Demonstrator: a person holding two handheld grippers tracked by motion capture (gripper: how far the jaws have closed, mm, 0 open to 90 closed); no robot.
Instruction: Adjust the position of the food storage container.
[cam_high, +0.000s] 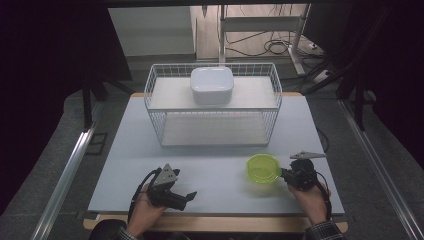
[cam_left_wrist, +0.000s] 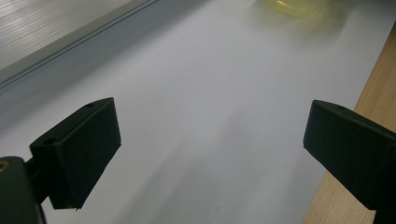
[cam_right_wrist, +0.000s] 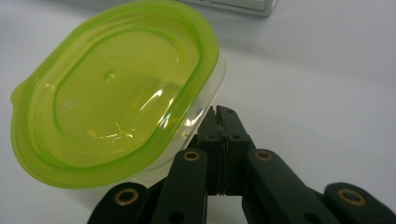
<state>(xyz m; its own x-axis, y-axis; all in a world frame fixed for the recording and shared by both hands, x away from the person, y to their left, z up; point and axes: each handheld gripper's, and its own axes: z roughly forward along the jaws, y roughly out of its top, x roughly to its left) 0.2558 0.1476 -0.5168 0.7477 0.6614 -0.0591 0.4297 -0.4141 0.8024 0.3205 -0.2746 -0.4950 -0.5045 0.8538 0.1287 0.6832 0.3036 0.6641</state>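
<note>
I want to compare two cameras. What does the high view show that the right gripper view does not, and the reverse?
High view alone: the wire basket, the white box on its shelf, and the left gripper, open. Right gripper view alone: the right gripper shut beside the tub's clear wall; whether it pinches the rim is unclear. Both: the green lid on the tub and the table.

The high view looks forward and down on the table (cam_high: 215, 165) from the person's side. The left gripper view rides low, skimming the tabletop toward the green-lidded container (cam_left_wrist: 299, 9), blurred at one o'clock. The right gripper view sits close against that container (cam_right_wrist: 116, 93), at eleven o'clock; all three views share it.
</note>
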